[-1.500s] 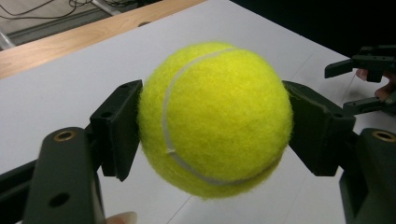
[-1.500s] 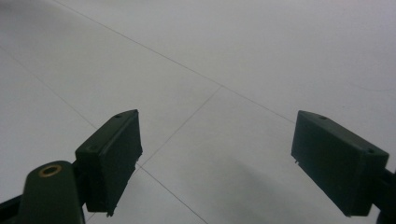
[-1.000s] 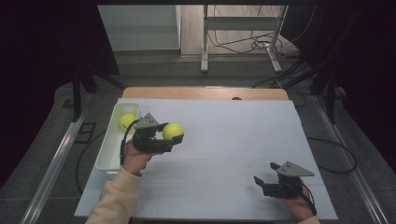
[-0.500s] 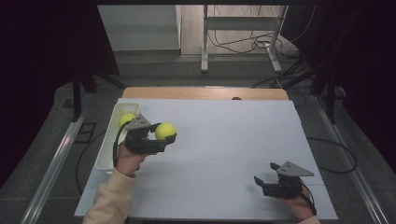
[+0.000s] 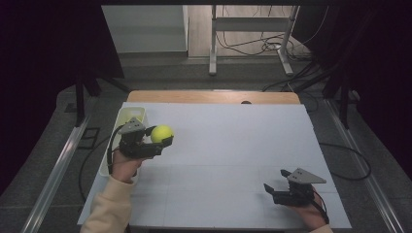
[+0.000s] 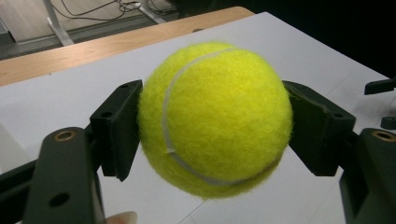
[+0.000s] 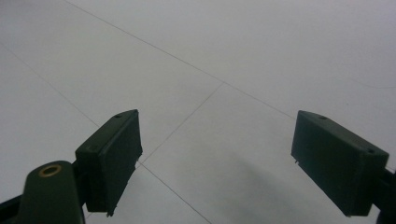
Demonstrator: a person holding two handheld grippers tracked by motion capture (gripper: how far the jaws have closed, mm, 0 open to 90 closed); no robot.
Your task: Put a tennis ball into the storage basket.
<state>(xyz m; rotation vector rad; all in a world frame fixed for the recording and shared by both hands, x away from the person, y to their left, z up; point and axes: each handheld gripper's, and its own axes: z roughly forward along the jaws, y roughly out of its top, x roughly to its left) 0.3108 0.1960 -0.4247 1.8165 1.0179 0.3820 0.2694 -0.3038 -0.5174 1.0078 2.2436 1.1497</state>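
Right gripper [image 5: 281, 188] sits low at the near right corner of the table [image 5: 243, 145], jaws spread wide, nothing between them; its own view shows bare white surface with faint seam lines past the pads.

Left gripper [image 5: 156, 141] is farther in, near the left edge, jaws pinching a tennis ball [image 5: 162, 133]. In the left gripper view the ball [image 6: 215, 116] is caught across its widest part, one pad on each side, held clear above the table.

Handling guess: the ball is light, felt gives good friction, springy shell gives a bit under squeeze. Grab it across the middle; an off-centre pinch would likely squirt it out. Not fragile.

Just beyond the left gripper, a white tray [image 5: 127, 114] sits at the table's left edge with something yellow-green inside, probably another ball.
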